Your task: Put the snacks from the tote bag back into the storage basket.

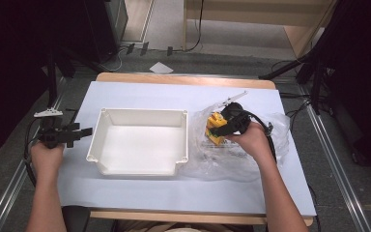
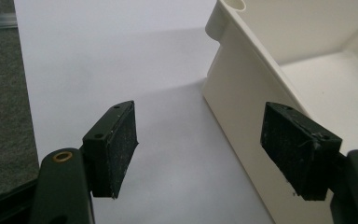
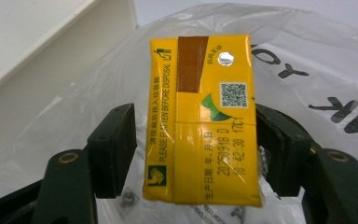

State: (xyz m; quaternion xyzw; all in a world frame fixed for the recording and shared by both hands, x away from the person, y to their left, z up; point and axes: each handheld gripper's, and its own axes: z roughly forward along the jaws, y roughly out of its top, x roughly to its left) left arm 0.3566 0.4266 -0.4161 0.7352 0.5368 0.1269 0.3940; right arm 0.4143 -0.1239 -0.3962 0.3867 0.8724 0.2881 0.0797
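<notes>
A yellow drink carton (image 3: 200, 121) with a brown stripe, a foil spot and a QR code lies on a clear plastic bag (image 3: 307, 56), its printed end towards the camera. My right gripper (image 3: 196, 140) is open with a jaw on either side of the carton; a thin gap shows at the left jaw. In the high view the right gripper (image 1: 218, 128) is over the bag (image 1: 275, 133) at the carton (image 1: 213, 121), just right of a white bin (image 1: 140, 112). My left gripper (image 1: 84, 131) is open at the bin's left wall (image 2: 242, 79), its jaws (image 2: 198, 140) holding nothing.
The bin is empty and sits mid-table on a white sheet (image 1: 140, 188). The crumpled bag carries black lettering. Bare sheet lies left of the bin (image 2: 121, 60). Stands and cables surround the table on a grey floor (image 1: 338, 159).
</notes>
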